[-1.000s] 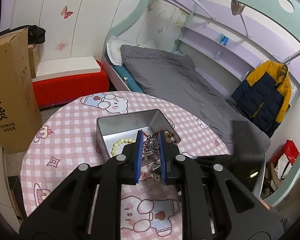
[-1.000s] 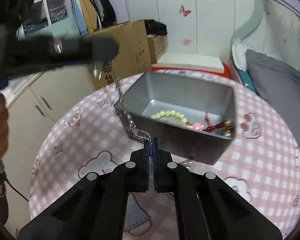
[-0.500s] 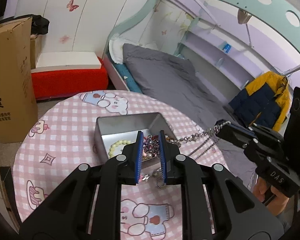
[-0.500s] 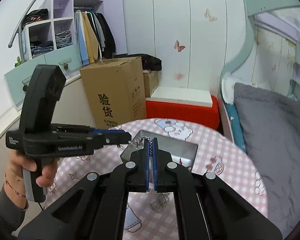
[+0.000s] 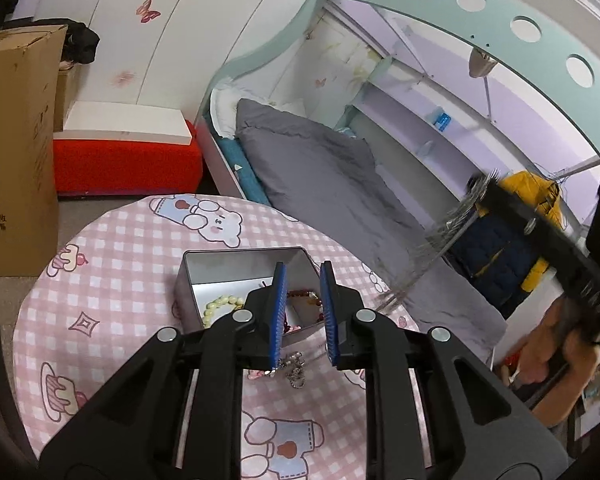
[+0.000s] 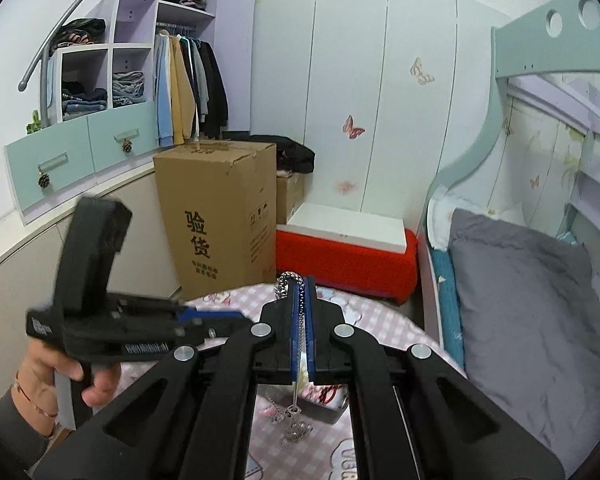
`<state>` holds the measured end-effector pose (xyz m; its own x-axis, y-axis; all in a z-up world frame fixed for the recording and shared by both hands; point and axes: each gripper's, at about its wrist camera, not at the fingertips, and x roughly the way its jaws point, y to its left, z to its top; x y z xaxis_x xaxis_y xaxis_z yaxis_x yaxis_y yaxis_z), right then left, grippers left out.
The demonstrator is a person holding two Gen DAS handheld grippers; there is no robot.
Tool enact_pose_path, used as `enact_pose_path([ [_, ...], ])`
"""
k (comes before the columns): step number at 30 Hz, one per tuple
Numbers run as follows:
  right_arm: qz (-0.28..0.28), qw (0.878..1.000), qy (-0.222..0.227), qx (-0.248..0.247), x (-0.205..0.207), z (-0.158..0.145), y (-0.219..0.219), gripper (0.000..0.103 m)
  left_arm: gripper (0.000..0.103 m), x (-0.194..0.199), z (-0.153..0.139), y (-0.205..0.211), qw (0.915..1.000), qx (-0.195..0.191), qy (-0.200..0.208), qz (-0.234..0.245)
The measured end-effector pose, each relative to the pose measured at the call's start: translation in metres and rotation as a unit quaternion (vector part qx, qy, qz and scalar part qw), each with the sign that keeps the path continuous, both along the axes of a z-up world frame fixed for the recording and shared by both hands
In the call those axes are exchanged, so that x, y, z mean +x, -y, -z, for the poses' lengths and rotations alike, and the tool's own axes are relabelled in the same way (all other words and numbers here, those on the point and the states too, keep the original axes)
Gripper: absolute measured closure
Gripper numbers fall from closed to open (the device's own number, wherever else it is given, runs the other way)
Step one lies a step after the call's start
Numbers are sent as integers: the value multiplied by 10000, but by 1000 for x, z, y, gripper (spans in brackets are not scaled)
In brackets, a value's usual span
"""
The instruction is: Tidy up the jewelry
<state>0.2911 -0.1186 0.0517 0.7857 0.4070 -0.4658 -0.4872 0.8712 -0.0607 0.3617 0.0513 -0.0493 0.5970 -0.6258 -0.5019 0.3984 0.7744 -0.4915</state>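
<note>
A silver metal tin stands on the round pink checked table. It holds a pale bead bracelet and red beads. My left gripper is open and empty just above the tin's near edge. My right gripper is shut on a silver chain necklace, raised high at the right; in the left wrist view the chain stretches, blurred, down toward the table. Its lower end lies by the tin and shows in the right wrist view.
A tall cardboard box stands left of the table. A red bench and a bed with a grey duvet lie beyond. A wardrobe with hanging clothes is at the back left.
My left gripper has opened and let go of the tangled jewellery. My right gripper has risen and pulled the chain up and to the right.
</note>
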Motion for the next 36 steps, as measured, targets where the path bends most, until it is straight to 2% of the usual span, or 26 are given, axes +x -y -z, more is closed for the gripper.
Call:
enact_pose_path([
  [8, 112, 9997, 225, -79, 21, -31, -3, 102, 84, 11, 5, 4, 9998, 142, -94, -105],
  [15, 183, 9986, 485, 126, 35, -62, -1, 102, 84, 23, 11, 7, 9992, 338, -172, -108],
  [19, 111, 9988, 409, 234, 43, -69, 0, 102, 83, 29, 17, 11, 9987, 416, -292, -61],
  [20, 97, 9991, 370, 202, 45, -65, -1, 102, 77, 31, 19, 13, 9985, 439, -329, -40],
  [21, 81, 9993, 319, 173, 47, -61, -2, 102, 60, 32, 22, 15, 9980, 506, -366, -48],
  [23, 48, 9999, 134, 87, 54, -43, -4, 102, 45, 33, 24, 19, 9976, 592, -336, -119],
  [30, -12, 9979, -654, -9, 69, 32, -2, 102, 45, 35, 39, 32, 9955, 805, -490, 21],
  [36, -54, 9922, -1242, -97, 70, 74, 1, 102, 44, 33, 46, 37, 9937, 982, -532, 30],
])
